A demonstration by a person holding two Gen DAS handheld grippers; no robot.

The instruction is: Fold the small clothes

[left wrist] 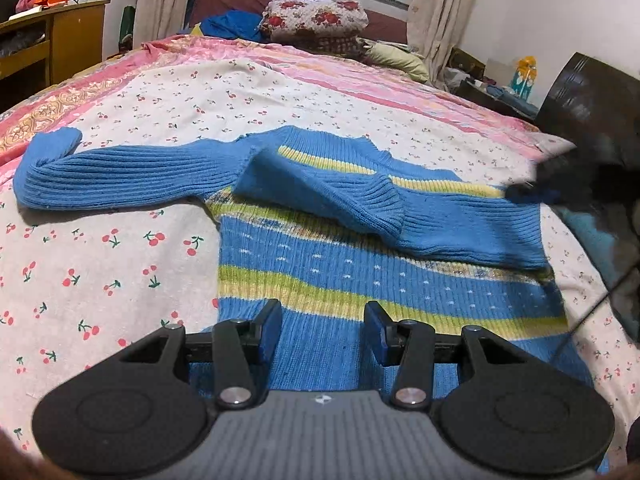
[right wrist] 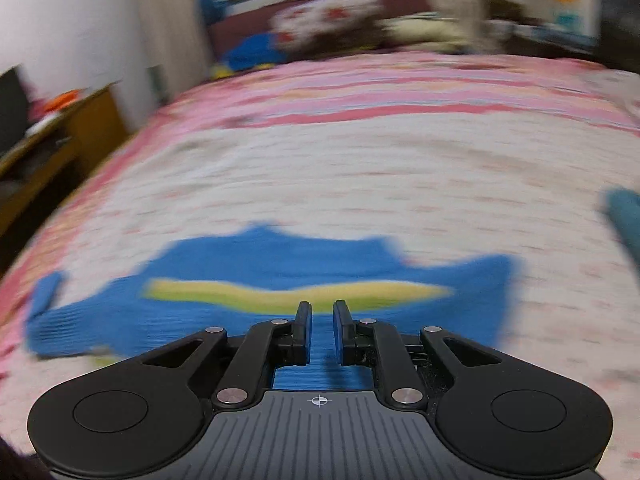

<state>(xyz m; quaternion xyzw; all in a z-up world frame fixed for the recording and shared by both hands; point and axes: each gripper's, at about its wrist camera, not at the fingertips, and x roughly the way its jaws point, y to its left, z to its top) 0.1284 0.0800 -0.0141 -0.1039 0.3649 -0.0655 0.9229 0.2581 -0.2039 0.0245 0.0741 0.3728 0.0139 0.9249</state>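
We hover both claws over the blue sweater [left wrist: 360, 248] on the bed [left wrist: 120, 184]: left gripper [left wrist: 323, 334] released, right gripper [right wrist: 322, 330] nearly shut w/ nothing gripped.

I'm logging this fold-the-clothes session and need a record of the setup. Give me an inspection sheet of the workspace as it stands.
Surface: bed under a cherry-print sheet, pink quilt beyond.
Job's things: blue striped sweater lying flat; one sleeve folded across the chest, the other sleeve stretched out to the side.
Clutter: floral pillow and blue cloth at the far end.
Grippers: left claw open above the hem, nothing between its pads; right claw nearly shut with a narrow gap, empty, over the sweater; its view is blurred.
Cables: thin black cable at the right edge.
Surroundings: wooden desk, window, curtains, dark furniture.
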